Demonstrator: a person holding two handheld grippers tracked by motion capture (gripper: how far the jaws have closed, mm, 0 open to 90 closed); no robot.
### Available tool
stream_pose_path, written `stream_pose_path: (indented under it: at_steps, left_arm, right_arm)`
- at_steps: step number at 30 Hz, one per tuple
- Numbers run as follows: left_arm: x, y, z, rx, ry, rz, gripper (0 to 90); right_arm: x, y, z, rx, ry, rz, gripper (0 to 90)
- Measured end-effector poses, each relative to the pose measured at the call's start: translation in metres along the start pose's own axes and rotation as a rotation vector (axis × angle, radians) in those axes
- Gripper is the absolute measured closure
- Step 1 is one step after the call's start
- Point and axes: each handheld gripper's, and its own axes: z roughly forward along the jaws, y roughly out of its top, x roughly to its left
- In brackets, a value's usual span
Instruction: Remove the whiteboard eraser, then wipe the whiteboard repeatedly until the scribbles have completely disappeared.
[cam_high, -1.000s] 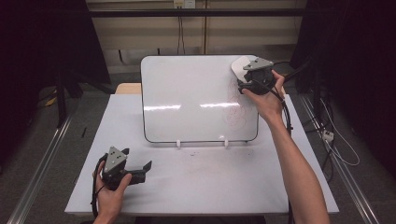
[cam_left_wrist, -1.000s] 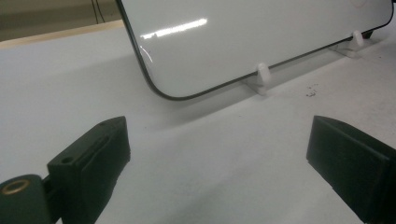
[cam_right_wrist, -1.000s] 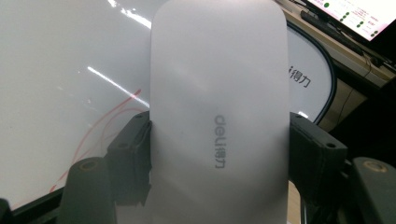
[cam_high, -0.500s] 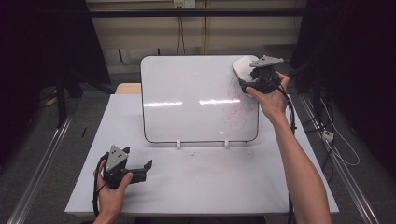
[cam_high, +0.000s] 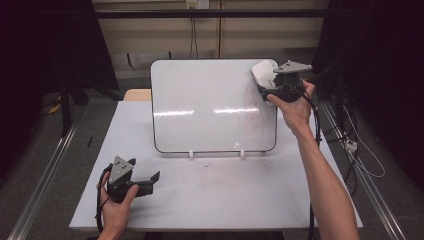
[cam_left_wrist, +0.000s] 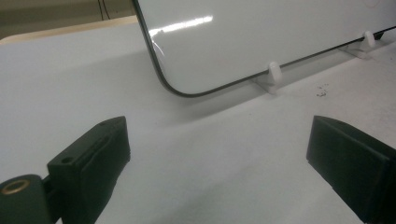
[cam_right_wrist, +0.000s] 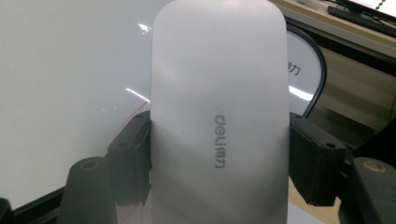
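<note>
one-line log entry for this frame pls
right gripper: shut on white plastic eraser, at top right corner of white whiteboard | red marks: remain | left gripper: open, idle over white table

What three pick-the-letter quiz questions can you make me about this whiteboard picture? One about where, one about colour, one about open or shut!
1. Where is the white eraser?
A. at the whiteboard's top right corner
B. on the floor
C. beside the left tongs

2. What colour are the scribbles on the board?
A. green
B. red
C. blue

3. How are the left tongs?
A. shut on a pen
B. shut on the eraser
C. open, holding nothing

Answers: 1 A, the right tongs hold it there in the high view. 2 B, the marks look reddish. 3 C, bare table shows between the jaws.
</note>
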Motion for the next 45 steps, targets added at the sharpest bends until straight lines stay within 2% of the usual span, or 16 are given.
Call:
stream_pose_path:
  at_steps: [5, 12, 16, 25, 29, 36, 41, 45]
  left_arm:
    - [0.001, 0.0, -0.002, 0.001, 0.005, 0.01, 6.0]
    - [0.004, -0.001, 0.0, 0.004, -0.006, -0.025, 6.0]
    - [0.003, 0.0, -0.002, 0.002, -0.001, -0.017, 6.0]
    - [0.0, 0.0, 0.0, 0.006, 0.003, 0.002, 6.0]
    - [0.003, -0.002, 0.002, 0.022, -0.006, -0.01, 6.0]
    - [0.004, -0.002, 0.001, 0.015, -0.006, -0.023, 6.0]
    - [0.003, -0.001, 0.002, 0.018, -0.008, -0.006, 6.0]
    - [0.004, -0.002, 0.0, 0.015, -0.004, -0.01, 6.0]
  right_arm:
    - [0.002, -0.001, -0.01, -0.017, -0.011, -0.021, 31.6]
    - [0.007, -0.007, -0.018, -0.038, -0.023, -0.037, 31.6]
    - [0.011, -0.012, -0.021, -0.051, -0.011, -0.035, 31.6]
    - [0.018, -0.014, -0.021, -0.044, 0.003, -0.072, 31.6]
    - [0.024, -0.015, -0.021, -0.045, 0.0, -0.097, 31.6]
    - [0.034, -0.021, -0.014, -0.031, -0.01, -0.127, 31.6]
    - [0.042, -0.023, -0.011, -0.044, -0.006, -0.139, 31.6]
    - [0.048, -0.024, -0.01, -0.045, 0.006, -0.152, 31.6]
